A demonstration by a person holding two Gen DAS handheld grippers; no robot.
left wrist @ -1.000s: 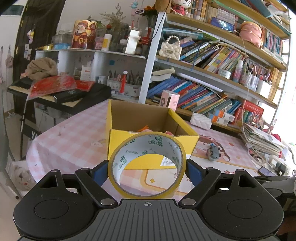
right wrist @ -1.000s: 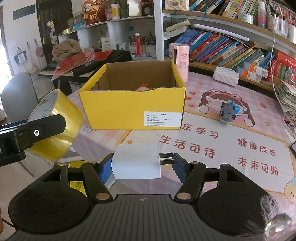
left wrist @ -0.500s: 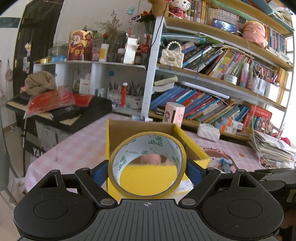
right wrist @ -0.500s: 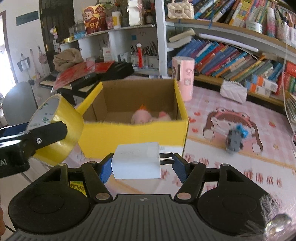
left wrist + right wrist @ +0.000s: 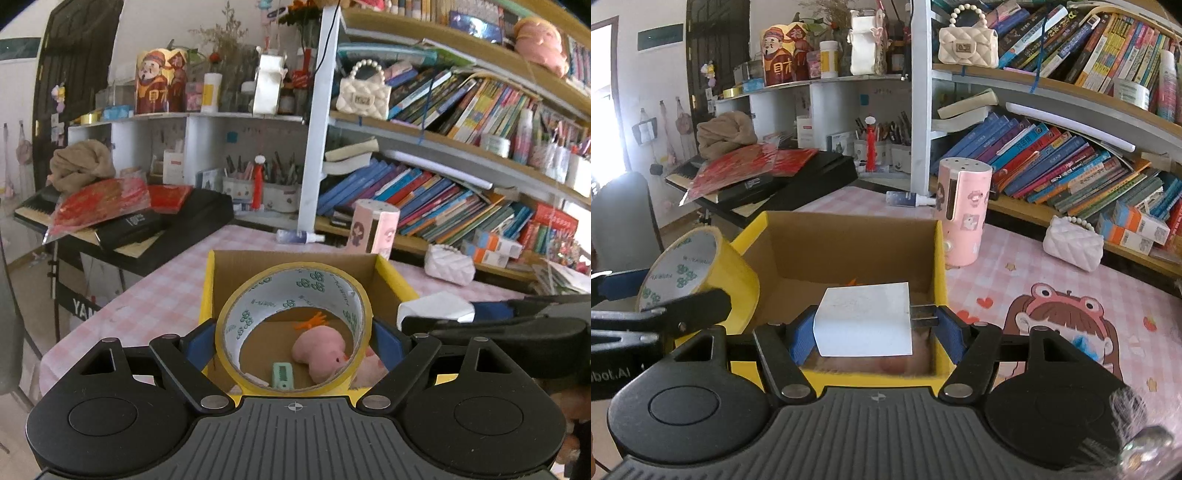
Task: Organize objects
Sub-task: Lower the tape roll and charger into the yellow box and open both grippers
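My left gripper (image 5: 293, 334) is shut on a yellow tape roll (image 5: 236, 314), held over the near edge of the open yellow cardboard box (image 5: 395, 277). Through the roll I see a pink plush toy (image 5: 319, 350) and a small green item (image 5: 282, 374) on the box floor. My right gripper (image 5: 873, 326) is shut on a white charger plug (image 5: 864, 321), held over the box (image 5: 846, 243). The tape roll (image 5: 701, 273) and left gripper show at the left of the right wrist view. The charger (image 5: 436, 308) shows at the right of the left wrist view.
A pink cylinder container (image 5: 964, 212) stands behind the box. A white quilted purse (image 5: 1073, 242) lies at the right on the pink table mat (image 5: 1052, 295). Bookshelves (image 5: 1052, 155) run along the back. A keyboard with red bags (image 5: 757, 170) stands at the left.
Both grippers have moved forward and up over the box with their loads. The box interior with the pink plush now shows below them.
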